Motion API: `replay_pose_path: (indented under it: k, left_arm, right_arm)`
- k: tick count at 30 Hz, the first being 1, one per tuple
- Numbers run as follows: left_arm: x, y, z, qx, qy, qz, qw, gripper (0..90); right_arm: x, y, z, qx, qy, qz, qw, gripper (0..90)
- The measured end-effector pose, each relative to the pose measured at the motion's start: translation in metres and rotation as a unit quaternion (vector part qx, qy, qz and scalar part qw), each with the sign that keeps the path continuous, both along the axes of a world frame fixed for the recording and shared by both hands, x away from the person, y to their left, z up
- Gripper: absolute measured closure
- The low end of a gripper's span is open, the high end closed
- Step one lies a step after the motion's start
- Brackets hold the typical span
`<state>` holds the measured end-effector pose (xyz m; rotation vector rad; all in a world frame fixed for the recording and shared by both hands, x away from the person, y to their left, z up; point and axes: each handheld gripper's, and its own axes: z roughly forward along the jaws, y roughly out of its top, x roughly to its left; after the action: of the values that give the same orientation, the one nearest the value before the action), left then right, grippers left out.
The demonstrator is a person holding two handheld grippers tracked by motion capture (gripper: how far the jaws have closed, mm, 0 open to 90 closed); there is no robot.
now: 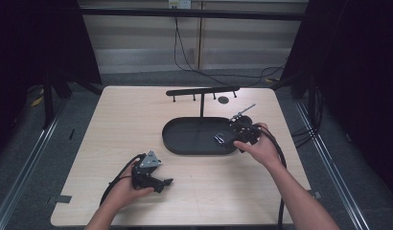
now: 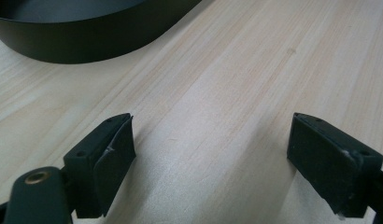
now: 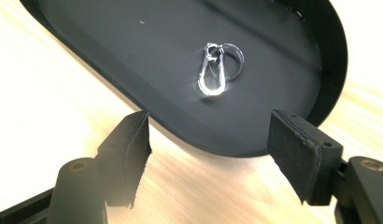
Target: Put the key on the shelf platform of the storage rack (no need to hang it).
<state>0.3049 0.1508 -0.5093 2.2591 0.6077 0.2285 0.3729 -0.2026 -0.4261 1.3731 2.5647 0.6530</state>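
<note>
From above, I see one black tray [image 1: 185, 139] holding one silver clip [image 1: 219, 138]. My left gripper [image 2: 210, 154] is spread wide near the tray. My right gripper [image 3: 208, 154], spread wide, points at the clip [image 3: 213, 74], which lies lengthwise toward it.

No readable text, label, or number appears anywhere.

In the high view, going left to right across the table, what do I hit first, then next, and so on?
Left gripper → black oval tray → silver carabiner clip lying in the tray → right gripper, jaws open at the tray's right end.
</note>
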Motion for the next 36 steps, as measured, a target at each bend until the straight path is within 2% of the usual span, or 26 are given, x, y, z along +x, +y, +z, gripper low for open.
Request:
replay_pose_path:
  k: [17, 29, 35, 36]
  left_arm:
    - [0.000, 0.000, 0.000, 0.000, 0.000, 0.000, 1.0000, 14.7]
    - [0.000, 0.000, 0.000, 0.000, 0.000, 0.000, 1.0000, 14.7]
    - [0.000, 0.000, 0.000, 0.000, 0.000, 0.000, 1.0000, 14.7]
    - [0.000, 0.000, 0.000, 0.000, 0.000, 0.000, 1.0000, 14.7]
  right_arm:
    - [-0.016, -0.014, 0.004, 0.006, -0.006, 0.004, 1.0000, 29.7]
    - [-0.028, -0.021, 0.001, 0.007, -0.011, 0.013, 0.9998, 29.6]
    - [-0.033, -0.028, 0.000, 0.002, -0.011, 0.010, 0.9999, 29.5]
    - [-0.034, -0.029, 0.000, 0.007, -0.013, 0.008, 0.9999, 29.5]
